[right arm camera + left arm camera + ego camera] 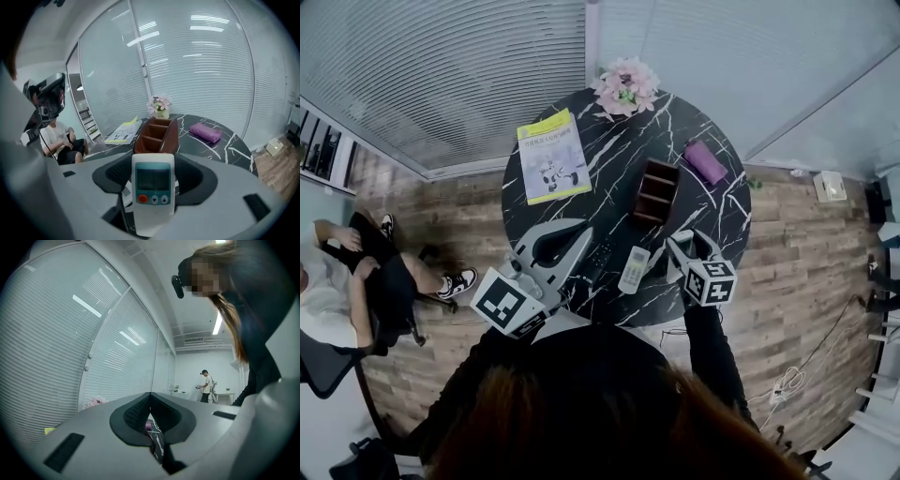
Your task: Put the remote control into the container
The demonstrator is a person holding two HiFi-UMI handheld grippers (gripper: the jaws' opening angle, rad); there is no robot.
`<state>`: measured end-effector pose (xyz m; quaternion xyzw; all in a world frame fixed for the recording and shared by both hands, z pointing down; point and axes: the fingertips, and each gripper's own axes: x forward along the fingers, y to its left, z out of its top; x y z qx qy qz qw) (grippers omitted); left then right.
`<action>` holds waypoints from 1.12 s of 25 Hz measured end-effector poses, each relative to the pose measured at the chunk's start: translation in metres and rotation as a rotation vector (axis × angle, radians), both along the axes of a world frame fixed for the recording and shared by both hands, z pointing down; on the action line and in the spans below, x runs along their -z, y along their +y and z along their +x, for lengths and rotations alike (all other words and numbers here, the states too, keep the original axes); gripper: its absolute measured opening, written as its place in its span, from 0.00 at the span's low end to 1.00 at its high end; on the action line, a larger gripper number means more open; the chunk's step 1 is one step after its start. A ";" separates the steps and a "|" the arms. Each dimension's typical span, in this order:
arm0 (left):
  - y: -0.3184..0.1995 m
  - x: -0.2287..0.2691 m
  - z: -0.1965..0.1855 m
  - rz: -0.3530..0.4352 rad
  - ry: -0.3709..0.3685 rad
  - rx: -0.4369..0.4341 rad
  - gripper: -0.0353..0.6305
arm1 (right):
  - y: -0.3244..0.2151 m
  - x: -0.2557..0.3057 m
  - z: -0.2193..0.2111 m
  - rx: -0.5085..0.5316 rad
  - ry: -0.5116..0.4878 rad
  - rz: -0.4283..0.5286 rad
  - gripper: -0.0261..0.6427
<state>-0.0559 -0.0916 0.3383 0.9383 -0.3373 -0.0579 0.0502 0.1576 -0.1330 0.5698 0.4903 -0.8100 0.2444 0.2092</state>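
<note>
Where blinds (441,75) line the room, a marble table (619,141) bears the container (656,191).

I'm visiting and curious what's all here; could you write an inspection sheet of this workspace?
Surface: round black marble table, white veins.
Job's things: white remote control upright in the right jaws; brown container on the table, compartments look empty.
Clutter: book, flowers, purple bundle.
Grippers: right gripper shut on the remote control; left gripper shut, empty.
Cables: loose cables on the floor, right side.
Surroundings: blinds behind glass, wood floor, a seated person.
</note>
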 end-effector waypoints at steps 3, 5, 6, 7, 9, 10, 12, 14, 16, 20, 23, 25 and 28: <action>0.002 0.003 0.001 0.011 0.007 -0.001 0.07 | -0.009 0.029 -0.003 -0.020 -0.043 0.085 0.44; 0.002 0.001 -0.001 0.008 -0.002 0.009 0.07 | -0.018 0.052 -0.006 -0.031 -0.076 0.155 0.44; 0.002 0.003 0.000 0.012 0.003 0.010 0.07 | -0.024 0.064 -0.008 -0.036 -0.092 0.192 0.44; 0.003 0.005 0.000 0.019 0.009 0.007 0.07 | -0.029 0.075 -0.010 -0.041 -0.107 0.229 0.44; 0.003 0.007 0.000 0.029 0.006 0.004 0.07 | -0.041 0.095 -0.013 -0.052 -0.129 0.297 0.44; 0.003 0.006 -0.002 0.028 -0.001 0.007 0.07 | -0.047 0.103 -0.015 -0.057 -0.136 0.327 0.44; 0.003 0.005 -0.004 0.029 -0.009 0.016 0.07 | -0.060 0.118 -0.018 -0.070 -0.149 0.377 0.44; 0.003 0.008 -0.005 0.038 0.000 0.020 0.07 | -0.073 0.130 -0.021 -0.085 -0.162 0.418 0.44; 0.003 0.010 -0.006 0.039 0.011 0.024 0.07 | -0.086 0.140 -0.023 -0.099 -0.176 0.454 0.44; 0.000 0.005 -0.011 0.024 -0.009 0.047 0.07 | -0.113 0.158 -0.026 -0.133 -0.213 0.520 0.44; 0.000 0.011 -0.011 0.038 0.012 0.050 0.07 | -0.133 0.164 -0.022 -0.173 -0.241 0.547 0.44; -0.001 0.011 -0.012 0.028 0.010 0.055 0.07 | -0.146 0.164 -0.019 -0.206 -0.260 0.555 0.44; -0.003 0.004 -0.016 0.014 -0.008 0.073 0.07 | -0.162 0.157 -0.019 -0.226 -0.248 0.559 0.44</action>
